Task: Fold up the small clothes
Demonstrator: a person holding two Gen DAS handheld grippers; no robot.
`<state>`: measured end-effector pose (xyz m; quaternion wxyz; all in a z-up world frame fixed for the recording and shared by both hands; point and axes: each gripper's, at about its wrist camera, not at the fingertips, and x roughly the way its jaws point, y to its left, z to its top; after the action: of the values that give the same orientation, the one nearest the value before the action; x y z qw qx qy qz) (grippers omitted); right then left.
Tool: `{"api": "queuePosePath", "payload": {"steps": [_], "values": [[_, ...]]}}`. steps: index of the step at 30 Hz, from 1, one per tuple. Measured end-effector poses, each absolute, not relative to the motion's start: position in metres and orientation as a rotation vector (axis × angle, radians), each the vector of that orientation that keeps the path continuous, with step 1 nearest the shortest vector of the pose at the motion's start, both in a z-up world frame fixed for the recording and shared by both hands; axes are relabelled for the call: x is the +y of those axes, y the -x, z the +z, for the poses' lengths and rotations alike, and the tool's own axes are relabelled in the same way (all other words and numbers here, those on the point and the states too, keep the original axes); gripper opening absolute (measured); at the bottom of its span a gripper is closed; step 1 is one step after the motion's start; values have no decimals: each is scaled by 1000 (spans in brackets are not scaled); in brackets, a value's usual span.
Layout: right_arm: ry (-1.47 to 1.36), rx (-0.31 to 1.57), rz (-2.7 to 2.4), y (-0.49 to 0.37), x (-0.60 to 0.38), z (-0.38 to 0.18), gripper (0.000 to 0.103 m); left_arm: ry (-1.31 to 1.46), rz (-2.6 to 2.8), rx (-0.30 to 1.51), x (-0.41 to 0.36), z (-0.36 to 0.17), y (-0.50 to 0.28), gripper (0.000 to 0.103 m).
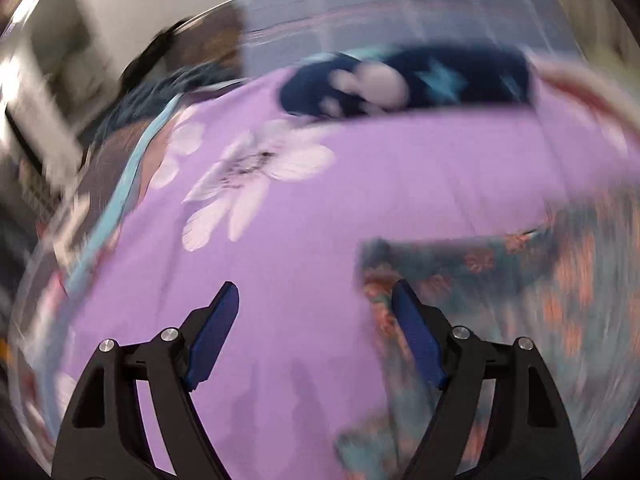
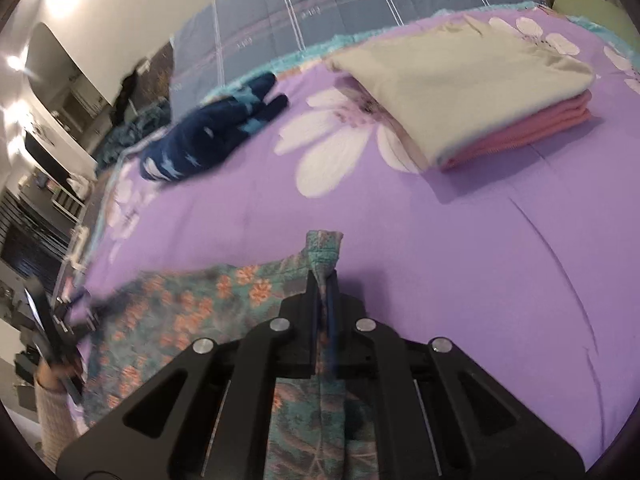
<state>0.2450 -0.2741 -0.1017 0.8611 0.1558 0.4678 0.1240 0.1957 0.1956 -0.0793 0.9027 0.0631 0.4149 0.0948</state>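
Observation:
A teal garment with orange flowers (image 2: 188,312) lies spread on the purple bedspread (image 2: 460,248). My right gripper (image 2: 323,280) is shut on one corner of it, and a pinched fold of the cloth sticks up past the fingertips. In the left wrist view, which is blurred, the same garment (image 1: 500,280) lies to the right. My left gripper (image 1: 315,288) is open over bare bedspread (image 1: 320,200), with its right finger (image 1: 416,328) at the garment's left edge and nothing between the pads.
A crumpled navy garment with light blue marks (image 2: 208,136) (image 1: 400,80) lies farther back. A folded stack, beige over pink (image 2: 472,92), sits at the back right. A blue-grey checked quilt (image 2: 320,12) covers the far side. A knitted sleeve (image 2: 56,412) shows at the left edge.

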Motion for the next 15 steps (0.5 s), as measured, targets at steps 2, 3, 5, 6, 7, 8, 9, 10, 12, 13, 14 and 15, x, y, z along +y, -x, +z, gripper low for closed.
{"api": "queuePosePath", "payload": {"steps": [2, 3, 5, 6, 7, 8, 9, 10, 12, 13, 14, 15], "values": [[-338, 991, 260, -243, -277, -108, 6, 27, 137, 844, 214, -72, -199, 79], [-344, 992, 260, -242, -279, -111, 7, 91, 78, 860, 219, -73, -199, 79], [-353, 998, 260, -243, -280, -114, 9, 182, -45, 926, 222, -83, -199, 79], [-360, 1000, 263, -244, -281, -115, 10, 194, -73, 957, 221, -89, -200, 79], [-366, 1001, 265, -244, -281, -115, 10, 193, -91, 996, 219, -98, -201, 79], [-373, 1001, 267, -245, -281, -115, 12, 186, -94, 1007, 214, -102, -201, 79], [-381, 1000, 267, -245, -281, -114, 12, 174, -94, 997, 211, -104, -201, 77], [-392, 1003, 270, -246, -281, -114, 15, 168, -102, 975, 208, -103, -200, 54], [-392, 1014, 290, -248, -278, -115, 20, 230, -168, 950, 209, -100, -202, 4], [-372, 1019, 295, -248, -275, -113, 5, 265, -175, 947, 210, -97, -204, 2], [-373, 1002, 294, -245, -275, -109, 3, 255, -169, 908, 208, -89, -201, 2], [-382, 958, 285, -239, -278, -100, 3, 232, -171, 877, 203, -81, -196, 2]]}}
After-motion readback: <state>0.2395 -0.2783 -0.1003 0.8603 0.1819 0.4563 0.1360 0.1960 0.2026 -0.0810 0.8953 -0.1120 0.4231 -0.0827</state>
